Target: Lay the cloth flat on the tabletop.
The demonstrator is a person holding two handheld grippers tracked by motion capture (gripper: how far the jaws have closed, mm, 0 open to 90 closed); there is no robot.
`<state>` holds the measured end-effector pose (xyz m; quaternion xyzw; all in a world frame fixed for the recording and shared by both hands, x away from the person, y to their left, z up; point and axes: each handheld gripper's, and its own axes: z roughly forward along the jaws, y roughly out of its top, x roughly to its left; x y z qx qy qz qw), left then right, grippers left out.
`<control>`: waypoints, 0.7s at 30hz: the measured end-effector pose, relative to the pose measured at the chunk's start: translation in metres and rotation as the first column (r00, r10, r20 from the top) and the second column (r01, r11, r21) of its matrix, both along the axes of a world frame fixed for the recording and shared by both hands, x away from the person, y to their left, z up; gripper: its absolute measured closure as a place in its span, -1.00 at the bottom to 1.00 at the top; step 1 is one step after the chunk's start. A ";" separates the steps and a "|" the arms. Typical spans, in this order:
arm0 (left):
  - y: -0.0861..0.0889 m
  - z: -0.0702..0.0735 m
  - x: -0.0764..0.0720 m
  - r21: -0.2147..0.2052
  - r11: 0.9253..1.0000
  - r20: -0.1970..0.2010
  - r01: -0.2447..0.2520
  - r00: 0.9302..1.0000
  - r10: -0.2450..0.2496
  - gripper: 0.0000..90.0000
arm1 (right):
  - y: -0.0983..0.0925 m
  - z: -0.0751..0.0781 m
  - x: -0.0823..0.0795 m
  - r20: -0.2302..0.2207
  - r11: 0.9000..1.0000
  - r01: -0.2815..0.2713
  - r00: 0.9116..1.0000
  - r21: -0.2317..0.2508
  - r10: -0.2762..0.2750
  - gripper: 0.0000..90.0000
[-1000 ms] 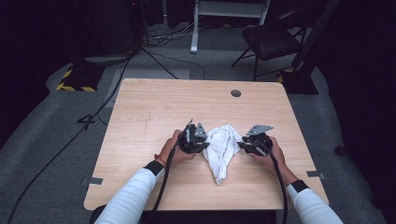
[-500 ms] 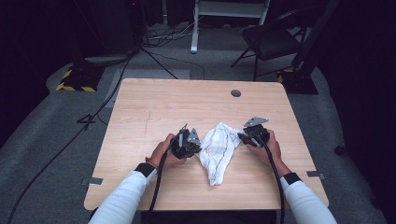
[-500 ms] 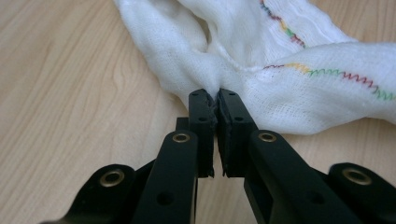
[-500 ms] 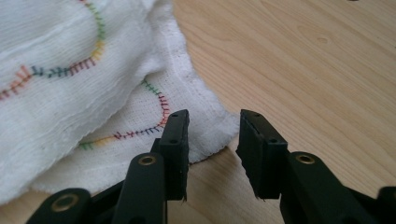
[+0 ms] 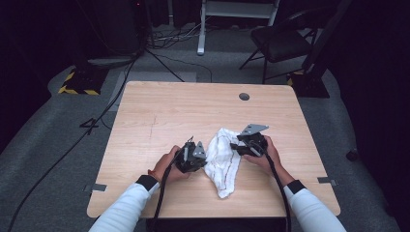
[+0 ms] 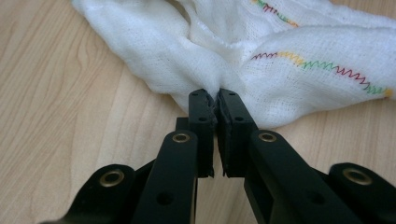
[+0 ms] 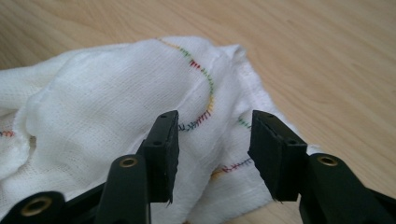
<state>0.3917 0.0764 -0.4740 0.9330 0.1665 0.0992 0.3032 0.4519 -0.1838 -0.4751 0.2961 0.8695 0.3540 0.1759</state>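
Observation:
A crumpled white cloth (image 5: 222, 157) with multicoloured zigzag stitching lies on the wooden table (image 5: 159, 113) between my two hands. My left gripper (image 5: 199, 157) is at the cloth's left edge. In the left gripper view its jaws (image 6: 217, 100) are shut on a pinch of the cloth (image 6: 280, 70). My right gripper (image 5: 238, 145) is at the cloth's upper right. In the right gripper view its jaws (image 7: 214, 135) have just been opening and stand apart over a fold of the cloth (image 7: 116, 102), with no pad pressing on it.
A round grommet hole (image 5: 244, 96) sits near the table's far edge. Beyond the table stand a dark chair (image 5: 285, 41) and a white stand (image 5: 237, 14), with cables on the grey floor. Bare wood stretches behind the cloth.
The left gripper has shifted left and toward the near edge, drawing the cloth's edge with it. The right gripper has lifted off toward the cloth's upper right, and the cloth has spread wider.

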 end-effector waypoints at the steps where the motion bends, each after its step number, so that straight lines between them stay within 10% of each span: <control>1: 0.001 0.000 -0.002 0.003 1.000 -0.004 -0.004 1.000 0.004 0.89 | 0.004 -0.004 0.002 -0.012 1.000 0.004 1.000 -0.011 -0.004 0.08; 5: 0.004 -0.003 -0.006 0.004 1.000 -0.006 -0.001 1.000 0.001 0.89 | 0.003 -0.008 0.006 -0.046 1.000 -0.003 0.999 0.014 0.004 0.16; 11: 0.003 -0.006 -0.006 0.015 1.000 -0.013 -0.007 1.000 0.007 0.88 | 0.006 -0.009 0.003 -0.076 0.998 -0.065 0.995 0.024 0.067 0.79; 21: 0.010 -0.006 -0.012 0.001 0.999 -0.018 -0.041 0.999 0.041 0.88 | -0.014 0.005 -0.011 0.030 0.999 -0.042 0.999 -0.008 0.043 0.96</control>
